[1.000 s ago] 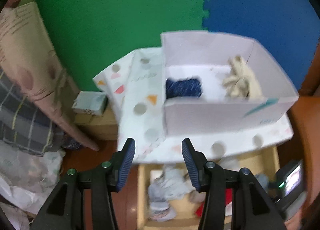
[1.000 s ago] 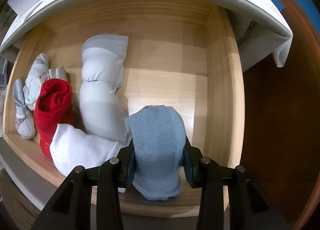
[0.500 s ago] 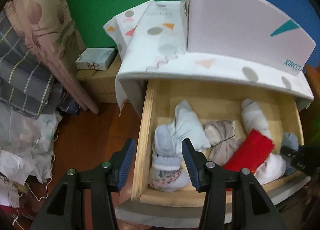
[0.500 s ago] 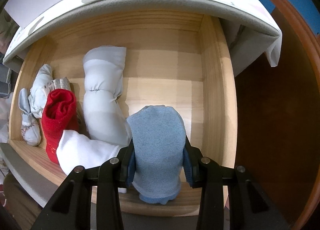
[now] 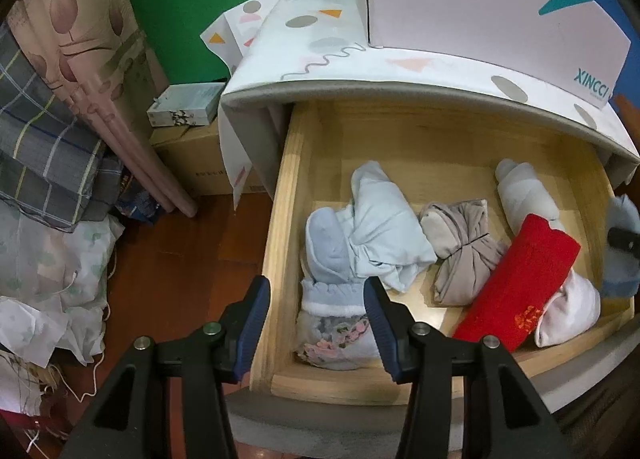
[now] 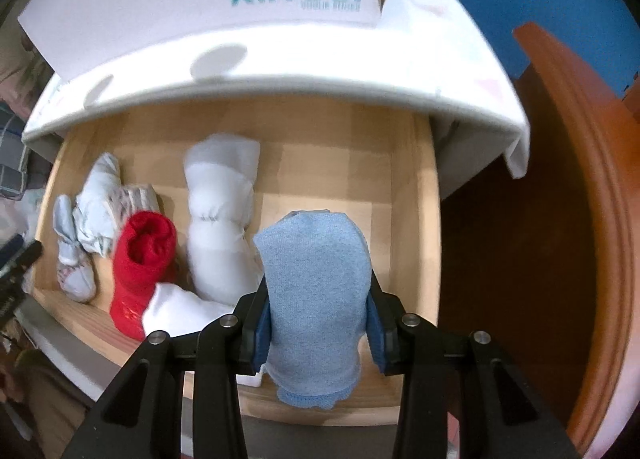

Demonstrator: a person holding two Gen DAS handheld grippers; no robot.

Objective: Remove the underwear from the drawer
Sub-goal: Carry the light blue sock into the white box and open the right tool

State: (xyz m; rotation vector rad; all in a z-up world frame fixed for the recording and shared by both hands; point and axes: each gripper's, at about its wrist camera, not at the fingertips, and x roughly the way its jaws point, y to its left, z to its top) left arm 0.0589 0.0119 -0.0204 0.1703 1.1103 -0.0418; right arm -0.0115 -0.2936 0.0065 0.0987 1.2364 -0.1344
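Right gripper (image 6: pixel 316 323) is clamped on a rolled blue underwear (image 6: pixel 314 299), holding it over the front right corner of the open wooden drawer (image 5: pixel 280 219). Left gripper (image 5: pixel 316 323) has its fingers apart with nothing in them, hanging over the floral roll (image 5: pixel 336 335) at the drawer's front left. A red roll (image 5: pixel 524 279) and a few pale ones sit between the 2.

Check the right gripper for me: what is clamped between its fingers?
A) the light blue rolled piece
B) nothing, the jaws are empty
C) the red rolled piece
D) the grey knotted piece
A: in the right wrist view the right gripper pinches the light blue rolled piece from both sides.
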